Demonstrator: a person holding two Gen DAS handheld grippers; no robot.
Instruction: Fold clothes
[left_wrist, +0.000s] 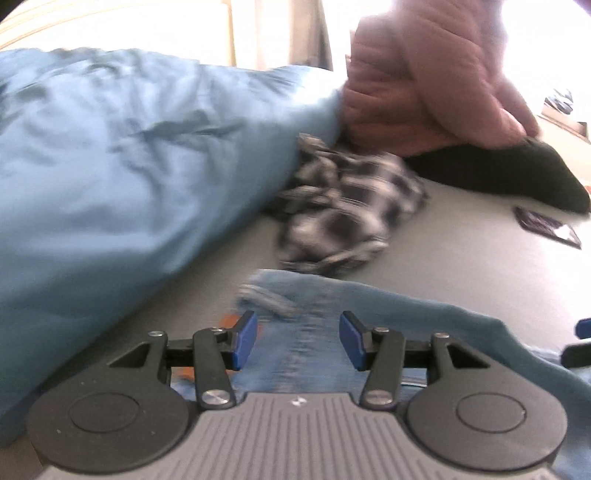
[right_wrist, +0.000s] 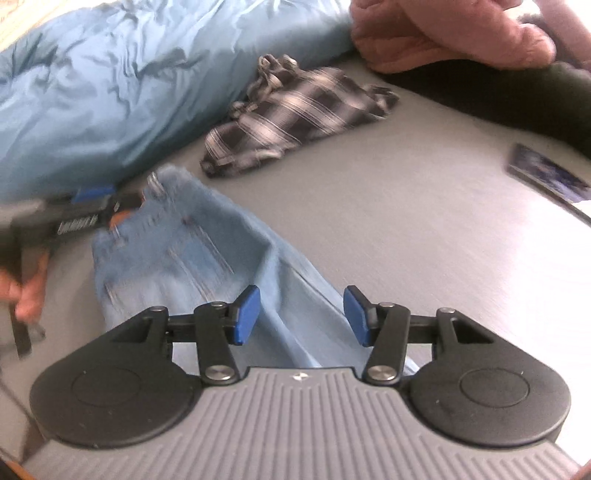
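Note:
Light blue jeans (right_wrist: 207, 254) lie on the grey bed sheet (right_wrist: 406, 206), waistband toward the far left, legs running back under my right gripper (right_wrist: 302, 315), which is open above the leg fabric. In the left wrist view the jeans (left_wrist: 299, 354) fill the gap under my left gripper (left_wrist: 298, 339), also open, blue pads apart, nothing pinched. The left gripper also shows in the right wrist view (right_wrist: 92, 206) at the waistband, held by a hand (right_wrist: 27, 291). A black-and-white plaid garment (right_wrist: 295, 114) lies crumpled beyond the jeans.
A blue duvet (left_wrist: 110, 166) is bunched along the left. A pink puffer jacket (left_wrist: 417, 81) rests on a dark garment (left_wrist: 498, 173) at the far right. A phone (right_wrist: 546, 177) lies on the sheet at right. Open sheet lies between the jeans and the phone.

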